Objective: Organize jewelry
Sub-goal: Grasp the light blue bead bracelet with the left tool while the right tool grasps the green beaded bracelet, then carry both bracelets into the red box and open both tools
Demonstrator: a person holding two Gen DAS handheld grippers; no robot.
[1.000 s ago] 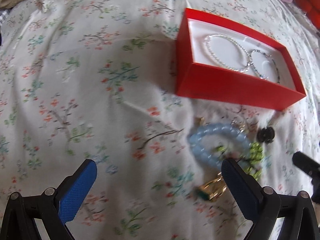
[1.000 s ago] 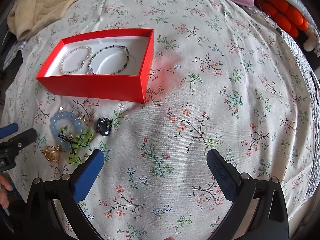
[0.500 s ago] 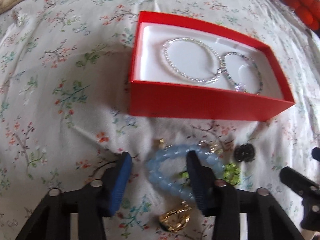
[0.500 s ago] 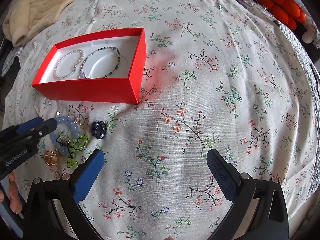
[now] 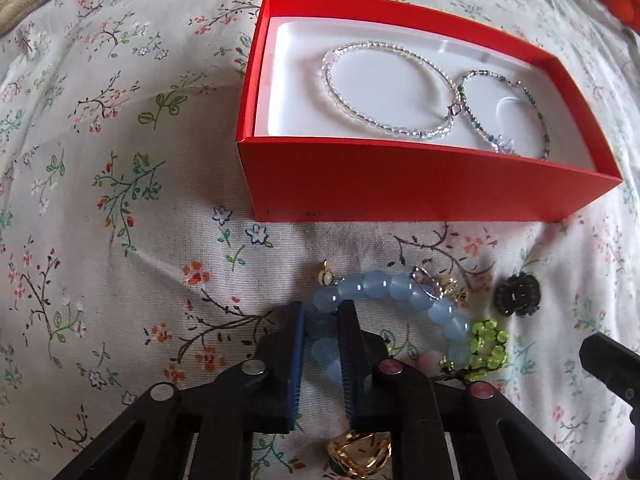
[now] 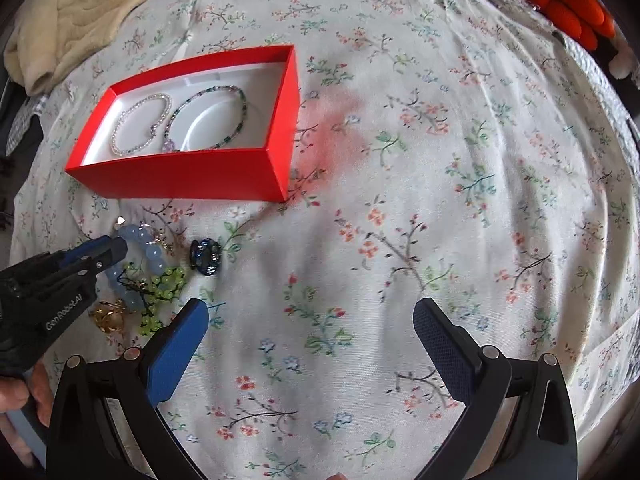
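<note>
The left hand-held gripper [image 5: 322, 344] was closing on the blue bead bracelet [image 5: 396, 284], lying on the bed just before the red box [image 5: 420, 188]. Next: lift it clear, carry it into the box. The right hand-held gripper [image 6: 310, 328] stood apart, empty.

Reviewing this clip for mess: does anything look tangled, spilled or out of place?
Yes. Outside the red box, the loose jewelry is heaped together: the blue bead bracelet overlaps a green beaded piece and small gold charms. The left gripper is closing on that bracelet, so neighbours may drag along.
</note>
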